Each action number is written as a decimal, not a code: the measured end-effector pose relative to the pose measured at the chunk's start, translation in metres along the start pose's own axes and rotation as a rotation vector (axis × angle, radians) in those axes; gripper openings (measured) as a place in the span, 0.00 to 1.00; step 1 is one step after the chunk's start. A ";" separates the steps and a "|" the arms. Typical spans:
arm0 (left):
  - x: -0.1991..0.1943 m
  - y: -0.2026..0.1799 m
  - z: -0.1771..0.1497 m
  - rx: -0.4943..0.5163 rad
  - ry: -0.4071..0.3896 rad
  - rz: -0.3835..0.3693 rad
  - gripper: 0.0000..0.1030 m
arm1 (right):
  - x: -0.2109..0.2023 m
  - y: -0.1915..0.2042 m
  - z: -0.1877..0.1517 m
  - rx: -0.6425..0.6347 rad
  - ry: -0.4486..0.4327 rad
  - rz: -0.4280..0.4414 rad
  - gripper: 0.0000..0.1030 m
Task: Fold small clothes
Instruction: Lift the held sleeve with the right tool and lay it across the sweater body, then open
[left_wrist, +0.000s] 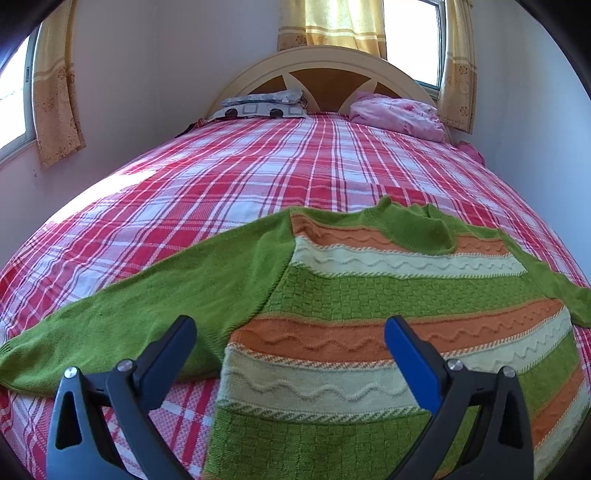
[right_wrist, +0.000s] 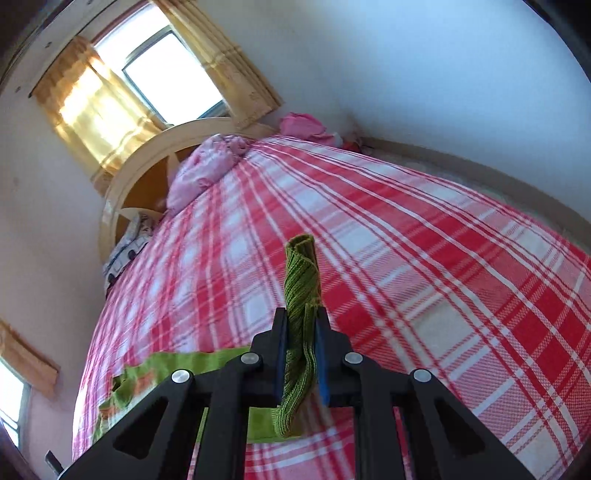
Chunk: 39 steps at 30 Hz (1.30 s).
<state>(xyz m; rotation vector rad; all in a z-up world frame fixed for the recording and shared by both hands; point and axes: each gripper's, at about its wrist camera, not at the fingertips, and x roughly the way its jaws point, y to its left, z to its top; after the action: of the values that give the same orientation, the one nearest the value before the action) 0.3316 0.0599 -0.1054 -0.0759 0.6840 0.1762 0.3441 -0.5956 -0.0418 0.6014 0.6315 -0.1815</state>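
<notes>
The right wrist view shows the right gripper (right_wrist: 301, 325) pinching the ribbed cuff (right_wrist: 301, 284) of the green sweater (left_wrist: 369, 332), whose body lies flat on the bed (left_wrist: 258, 166) below the wide-open, empty left gripper (left_wrist: 290, 330).

Sweater (left_wrist: 369, 295) green, orange and cream stripes (wavy knit); bedsheet (left_wrist: 221, 177) red-white plaid; curtains (left_wrist: 55, 92) yellow; quilt (left_wrist: 399, 114) pink.

- bed (left_wrist: 258, 166) with red-white plaid sheet, carries everything
- striped green-orange sweater (left_wrist: 369, 314) spread flat at near end
- patterned pillow (left_wrist: 258, 107) and pink bundle (left_wrist: 399, 114) by headboard
</notes>
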 end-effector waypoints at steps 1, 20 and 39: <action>-0.003 0.004 0.002 -0.001 -0.013 0.012 1.00 | -0.001 0.008 0.001 -0.012 -0.002 0.009 0.13; 0.007 0.046 -0.005 -0.030 0.002 0.070 1.00 | -0.019 0.193 -0.006 -0.273 -0.006 0.210 0.13; 0.017 0.043 -0.011 -0.014 0.046 0.050 1.00 | -0.011 0.386 -0.058 -0.511 0.038 0.407 0.13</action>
<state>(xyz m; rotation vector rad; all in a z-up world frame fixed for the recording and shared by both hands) 0.3303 0.1029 -0.1250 -0.0767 0.7305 0.2283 0.4362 -0.2472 0.1088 0.2281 0.5507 0.3660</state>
